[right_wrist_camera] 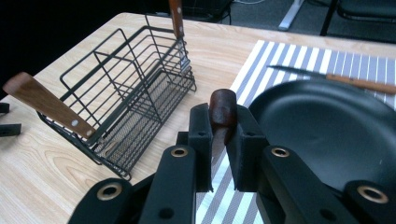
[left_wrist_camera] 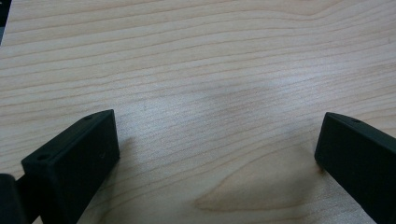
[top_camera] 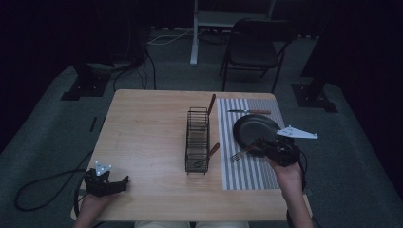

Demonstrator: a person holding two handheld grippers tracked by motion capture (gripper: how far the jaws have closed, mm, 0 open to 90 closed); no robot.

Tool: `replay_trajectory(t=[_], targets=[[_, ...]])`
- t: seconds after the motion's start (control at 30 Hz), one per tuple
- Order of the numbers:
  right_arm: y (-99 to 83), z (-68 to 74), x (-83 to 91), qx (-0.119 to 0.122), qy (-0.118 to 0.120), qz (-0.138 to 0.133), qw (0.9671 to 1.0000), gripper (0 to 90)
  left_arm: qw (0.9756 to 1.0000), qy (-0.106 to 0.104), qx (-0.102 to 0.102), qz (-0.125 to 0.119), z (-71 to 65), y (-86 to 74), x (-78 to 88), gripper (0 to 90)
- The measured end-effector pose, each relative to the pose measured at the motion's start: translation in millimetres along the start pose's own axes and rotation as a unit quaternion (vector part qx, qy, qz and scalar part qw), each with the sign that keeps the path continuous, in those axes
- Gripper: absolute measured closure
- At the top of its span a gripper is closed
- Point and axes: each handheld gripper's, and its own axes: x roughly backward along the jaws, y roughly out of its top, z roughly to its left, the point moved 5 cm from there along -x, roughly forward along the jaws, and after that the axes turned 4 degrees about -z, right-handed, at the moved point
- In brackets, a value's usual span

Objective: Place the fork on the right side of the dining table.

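Jaws of your left gripper (top_camera: 113,184) stand wide apart over bare table (top_camera: 147,123). Mid-table sits the wire caddy (top_camera: 197,140). Your right gripper (right_wrist_camera: 219,140) clamps a fork (top_camera: 241,153) by its wooden handle, over the striped mat (top_camera: 247,175) beside the black plate (top_camera: 254,130).

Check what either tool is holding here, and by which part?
The right tool grips a fork by its wooden handle. The left tool is open, holding nothing.

No legible text, labels or nos. anywhere.
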Motion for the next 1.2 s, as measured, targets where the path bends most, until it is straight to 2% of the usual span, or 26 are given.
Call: replay_trajectory(t=[0.3,0.53,0.73,1.2], targets=[[-23.6,-5.6,8.6,-0.039,-0.001,-0.007,0.9992,81.1,1.0,0.0,0.0,0.001,0.1,0.0,0.1,0.0],[-39.9,-14.4,6.9,-0.058,-0.009,-0.001,0.9983,81.1,1.0,0.0,-0.001,0.001,0.1,0.0,0.1,0.0],[-48.5,-25.3,10.6,-0.084,-0.008,-0.013,0.9963,80.7,1.0,0.0,-0.001,0.001,0.1,-0.1,0.2,0.0],[-62.8,-50.9,10.8,-0.095,-0.034,0.008,0.9948,70.8,1.0,0.0,-0.001,0.001,0.0,0.0,0.1,0.0]])
